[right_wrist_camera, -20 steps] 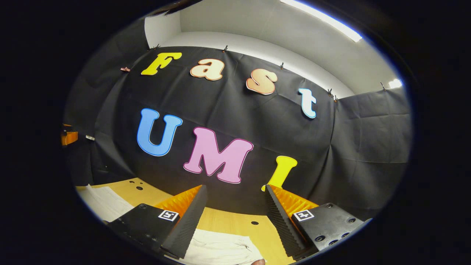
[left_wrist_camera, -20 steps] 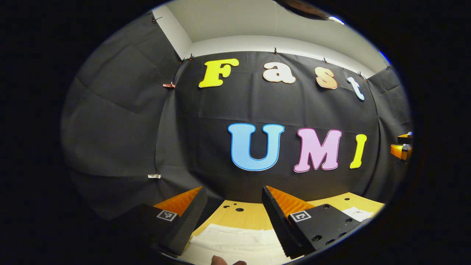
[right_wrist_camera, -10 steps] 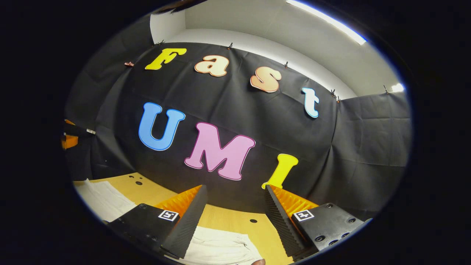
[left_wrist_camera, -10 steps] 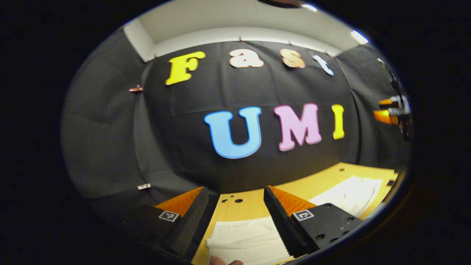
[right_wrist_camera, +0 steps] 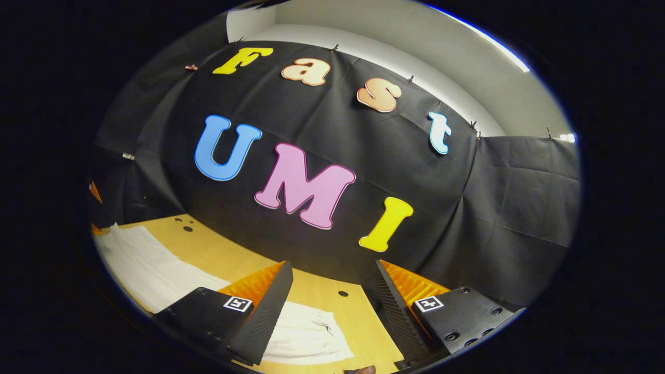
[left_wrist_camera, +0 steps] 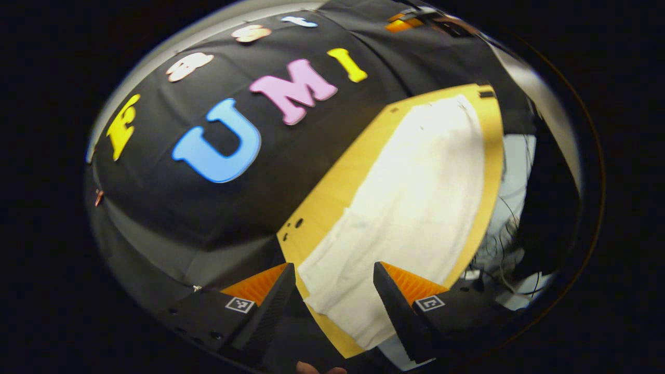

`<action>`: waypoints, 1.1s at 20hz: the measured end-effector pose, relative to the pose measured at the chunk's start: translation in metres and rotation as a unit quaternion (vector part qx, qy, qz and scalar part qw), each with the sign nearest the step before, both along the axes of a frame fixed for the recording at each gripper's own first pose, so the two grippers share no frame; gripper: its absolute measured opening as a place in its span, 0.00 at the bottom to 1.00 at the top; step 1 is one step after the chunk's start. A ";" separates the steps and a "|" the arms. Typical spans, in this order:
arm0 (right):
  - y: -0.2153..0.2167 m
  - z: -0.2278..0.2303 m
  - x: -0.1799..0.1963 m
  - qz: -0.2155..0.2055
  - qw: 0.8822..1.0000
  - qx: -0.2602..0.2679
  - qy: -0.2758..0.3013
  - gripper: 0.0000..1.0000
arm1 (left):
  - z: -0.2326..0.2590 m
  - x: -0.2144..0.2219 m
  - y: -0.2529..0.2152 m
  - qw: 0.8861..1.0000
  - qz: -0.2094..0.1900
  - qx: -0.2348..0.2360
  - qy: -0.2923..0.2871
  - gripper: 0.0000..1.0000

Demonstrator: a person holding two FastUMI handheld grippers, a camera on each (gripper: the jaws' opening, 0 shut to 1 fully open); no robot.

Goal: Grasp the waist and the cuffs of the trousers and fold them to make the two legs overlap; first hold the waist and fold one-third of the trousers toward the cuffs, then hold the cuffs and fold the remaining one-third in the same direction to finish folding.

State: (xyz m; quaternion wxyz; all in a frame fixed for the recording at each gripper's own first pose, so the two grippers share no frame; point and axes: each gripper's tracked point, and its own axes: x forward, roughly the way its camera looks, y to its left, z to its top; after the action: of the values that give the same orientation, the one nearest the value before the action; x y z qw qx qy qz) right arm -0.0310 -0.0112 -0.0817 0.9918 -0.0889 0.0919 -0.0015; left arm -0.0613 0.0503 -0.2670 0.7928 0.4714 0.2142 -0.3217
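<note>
Left gripper view: left tool (left_wrist_camera: 332, 280) spread, empty above trousers (left_wrist_camera: 415, 197) | right tool (right_wrist_camera: 332, 283) spread, empty | risk: pinching one layer only, legs misalign on tabletop (left_wrist_camera: 332, 192)

Black cloth wall (right_wrist_camera: 509, 208), wooden table (right_wrist_camera: 218, 249), ceiling light (right_wrist_camera: 488, 41).

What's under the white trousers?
The white trousers lie spread flat on a yellow wooden table, which shows along their edges with small dark holes in it. Whatever is on the table directly beneath the cloth is covered, so I cannot tell.
</note>
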 end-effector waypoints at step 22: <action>-0.047 -0.103 -0.033 0.000 0.990 -0.068 0.127 0.97 | -0.138 -0.006 0.062 0.969 -0.032 0.205 0.135 0.82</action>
State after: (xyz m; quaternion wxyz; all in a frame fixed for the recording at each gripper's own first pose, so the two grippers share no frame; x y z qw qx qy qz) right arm -0.0643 -0.0578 -0.1844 0.9637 -0.1560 0.2165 0.0033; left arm -0.0671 0.1126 -0.4045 0.6324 0.5827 0.3655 -0.3563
